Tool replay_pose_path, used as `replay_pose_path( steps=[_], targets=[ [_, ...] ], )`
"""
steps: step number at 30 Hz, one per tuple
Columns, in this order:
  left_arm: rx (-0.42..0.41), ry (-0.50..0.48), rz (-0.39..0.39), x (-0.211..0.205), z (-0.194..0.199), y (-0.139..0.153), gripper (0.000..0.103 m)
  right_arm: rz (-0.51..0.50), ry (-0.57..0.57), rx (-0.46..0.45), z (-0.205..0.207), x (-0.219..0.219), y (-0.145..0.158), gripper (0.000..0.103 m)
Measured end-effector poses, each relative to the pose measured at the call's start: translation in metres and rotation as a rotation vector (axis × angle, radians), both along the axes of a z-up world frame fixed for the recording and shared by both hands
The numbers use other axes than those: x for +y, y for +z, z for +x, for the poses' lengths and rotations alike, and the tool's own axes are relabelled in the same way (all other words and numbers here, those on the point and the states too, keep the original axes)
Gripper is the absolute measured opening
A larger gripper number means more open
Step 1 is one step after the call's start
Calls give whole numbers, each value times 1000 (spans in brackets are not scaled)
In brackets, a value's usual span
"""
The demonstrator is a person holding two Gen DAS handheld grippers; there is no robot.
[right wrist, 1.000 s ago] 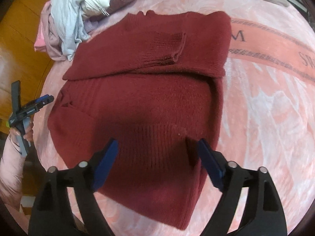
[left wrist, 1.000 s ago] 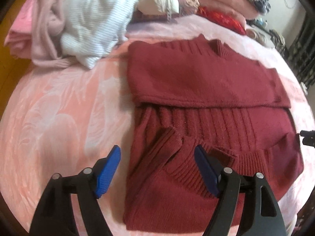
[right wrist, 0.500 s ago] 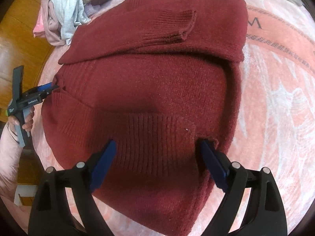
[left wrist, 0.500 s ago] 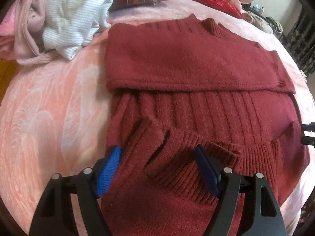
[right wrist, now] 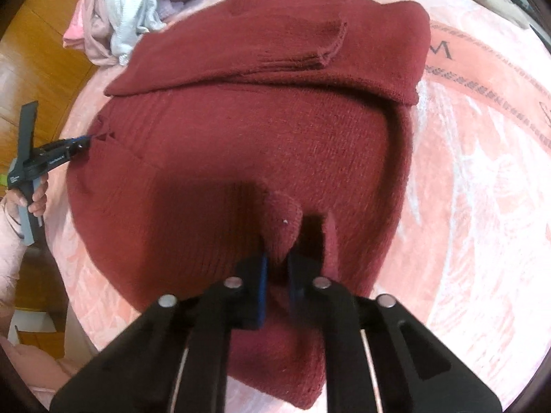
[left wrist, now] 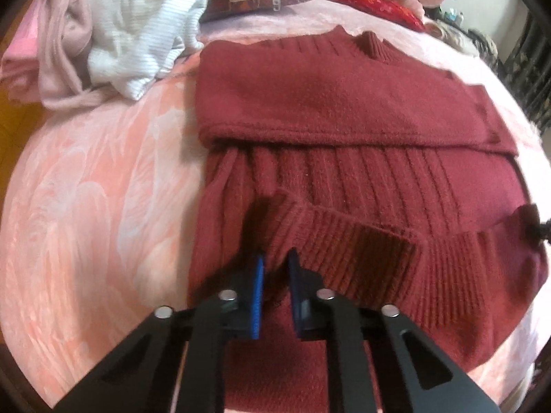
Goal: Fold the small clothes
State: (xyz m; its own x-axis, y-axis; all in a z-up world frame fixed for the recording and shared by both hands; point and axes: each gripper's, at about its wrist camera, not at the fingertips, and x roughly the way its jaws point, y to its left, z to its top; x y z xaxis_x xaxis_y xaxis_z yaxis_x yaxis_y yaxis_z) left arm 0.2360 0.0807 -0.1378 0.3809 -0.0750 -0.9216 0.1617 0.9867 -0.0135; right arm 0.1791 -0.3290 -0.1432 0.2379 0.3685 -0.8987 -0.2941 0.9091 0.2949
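A: Sweater, dark red ribbed knit, lies flat on the pink patterned blanket, far part already doubled over with a sleeve cuff lying on top.

B: Left gripper?

A: Jaws closing, blue pads pressing a raised ridge of knit at the near left edge, beside the ribbed hem band. Clenched on the sweater.

B: Right gripper?

A: Same deal. Pads pinched together on a bunched-up fold of red knit near the sweater's near right side. Grasping fabric, nothing else between them.

B: Left one visible from the right camera?

A: Yes, at the far left edge of the sweater, a hand on its handle, tip touching the cloth.

B: Step?

A: Looks like both near corners grabbed for the next fold. Lift not started, cloth is flat apart from the pinches.

B: Next move needs?

A: Probably raise both corners together, carry them toward the folded far part, keep them level so the edge lands straight. Pile of pale clothes sits well apart at top left, no interference.
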Motion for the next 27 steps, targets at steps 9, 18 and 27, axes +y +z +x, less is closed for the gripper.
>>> replay_pose_path(
  steps=[9,18,27],
  targets=[
    [-86,28,-76,23,-34,30,10,149,-52,-74,-23,-26,35,5],
    [-31,68,-68,29,-28,0,10,126,-97,36,-8,-24,-2,5],
    [0,28,-40,10,-9,-8,46,144,-80,88,9,-12,-12,46]
  ],
)
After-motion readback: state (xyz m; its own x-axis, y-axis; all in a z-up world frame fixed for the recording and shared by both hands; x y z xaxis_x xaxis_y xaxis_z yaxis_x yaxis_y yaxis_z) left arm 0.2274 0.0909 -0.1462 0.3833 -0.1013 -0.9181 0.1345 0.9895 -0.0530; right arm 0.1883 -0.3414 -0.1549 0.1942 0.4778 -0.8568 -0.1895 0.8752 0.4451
